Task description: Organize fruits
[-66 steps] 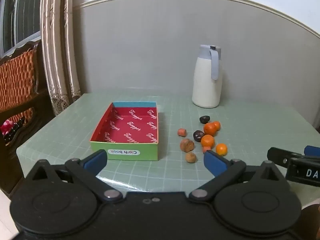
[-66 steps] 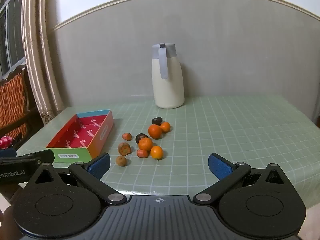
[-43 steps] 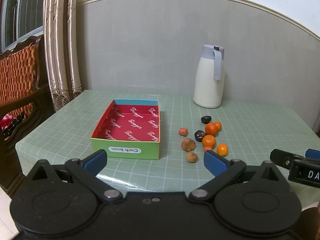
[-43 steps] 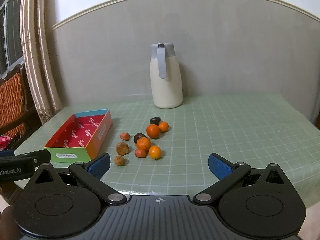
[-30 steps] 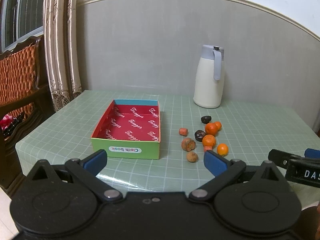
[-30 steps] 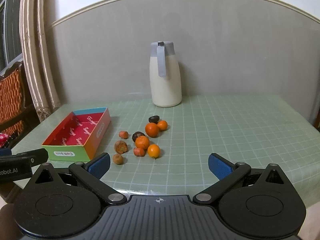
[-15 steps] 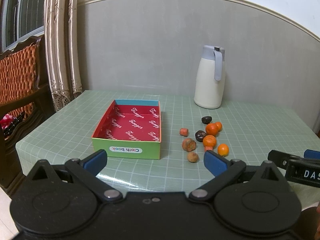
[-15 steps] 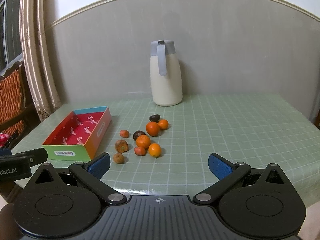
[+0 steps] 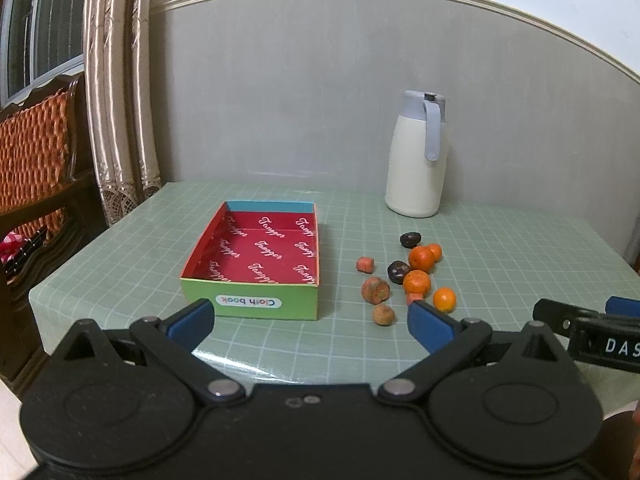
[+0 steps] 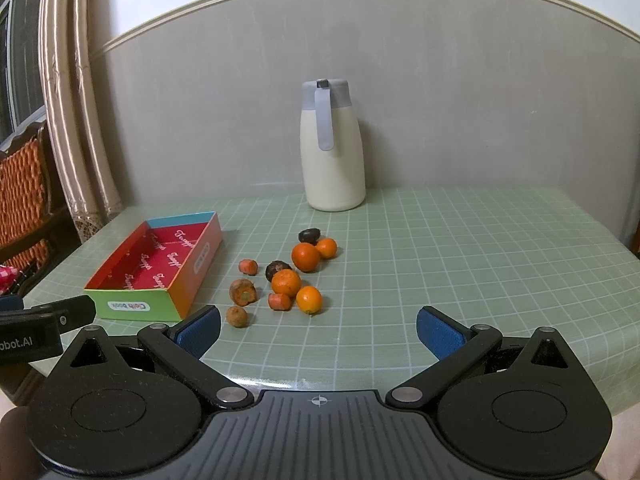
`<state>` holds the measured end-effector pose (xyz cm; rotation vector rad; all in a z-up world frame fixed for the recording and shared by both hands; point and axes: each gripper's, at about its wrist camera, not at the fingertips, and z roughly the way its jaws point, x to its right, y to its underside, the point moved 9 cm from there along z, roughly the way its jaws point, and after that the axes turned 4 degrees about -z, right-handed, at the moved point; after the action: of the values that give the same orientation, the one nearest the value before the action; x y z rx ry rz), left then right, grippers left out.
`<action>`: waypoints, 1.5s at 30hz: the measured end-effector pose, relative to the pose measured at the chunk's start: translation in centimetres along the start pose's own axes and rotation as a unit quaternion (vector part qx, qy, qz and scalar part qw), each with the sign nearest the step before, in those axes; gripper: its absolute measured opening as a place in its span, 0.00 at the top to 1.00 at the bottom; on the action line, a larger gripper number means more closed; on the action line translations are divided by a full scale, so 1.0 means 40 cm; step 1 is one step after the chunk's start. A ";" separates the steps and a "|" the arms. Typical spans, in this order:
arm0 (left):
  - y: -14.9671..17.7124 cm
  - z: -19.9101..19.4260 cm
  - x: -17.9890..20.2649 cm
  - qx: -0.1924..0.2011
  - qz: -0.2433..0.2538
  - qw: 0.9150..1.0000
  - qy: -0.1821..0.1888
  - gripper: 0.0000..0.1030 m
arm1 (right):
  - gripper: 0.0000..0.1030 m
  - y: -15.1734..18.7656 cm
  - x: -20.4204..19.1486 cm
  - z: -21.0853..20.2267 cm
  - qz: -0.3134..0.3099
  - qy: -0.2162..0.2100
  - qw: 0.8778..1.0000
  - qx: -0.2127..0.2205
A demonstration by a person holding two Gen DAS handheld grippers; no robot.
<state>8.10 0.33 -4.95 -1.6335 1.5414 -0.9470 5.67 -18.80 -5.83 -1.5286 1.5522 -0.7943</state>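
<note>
Left wrist view: compared with the frames two seconds back, little has changed. The left gripper (image 9: 310, 318) hangs over the near table edge with its blue pads spread wide and nothing between them, and the scene has only slid slightly in frame; the fruits lie where they lay. The right gripper (image 10: 318, 326) is likewise spread wide and holds nothing, and from its camera the fruit cluster sits a touch larger and more central than before.

The fruits rest on the green checked tablecloth (image 10: 460, 264), to the right of the cardboard box (image 9: 256, 258), apart from it. The box has a red printed inside, a green front wall labelled "Cloth book", and holds no fruit. Four oranges (image 10: 306, 257) are bright and round; two dark fruits (image 10: 278, 269) sit among them, one nearest the white thermos jug (image 10: 332, 148). Two small pinkish-orange pieces (image 10: 279, 301) and two brownish, dull fruits (image 10: 243, 292) lie toward the box side.
</note>
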 end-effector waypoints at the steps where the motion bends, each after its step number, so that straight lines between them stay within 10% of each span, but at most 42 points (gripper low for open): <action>1: 0.000 0.001 0.002 0.000 0.001 1.000 0.000 0.06 | 0.00 0.000 0.001 0.001 0.000 0.000 1.000 0.000; 28: 0.084 0.212 0.162 -0.021 0.124 0.991 0.051 0.08 | 0.00 0.047 0.199 0.141 0.047 0.075 0.996 0.030; 45: 0.125 0.432 0.197 -0.049 0.136 0.985 0.089 0.47 | 0.00 0.013 0.207 0.287 0.041 0.085 0.994 0.061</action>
<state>20.85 -7.82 -17.47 -1.3855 1.9028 -0.8976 15.82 -25.84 -12.76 -1.3295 1.6464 -0.9760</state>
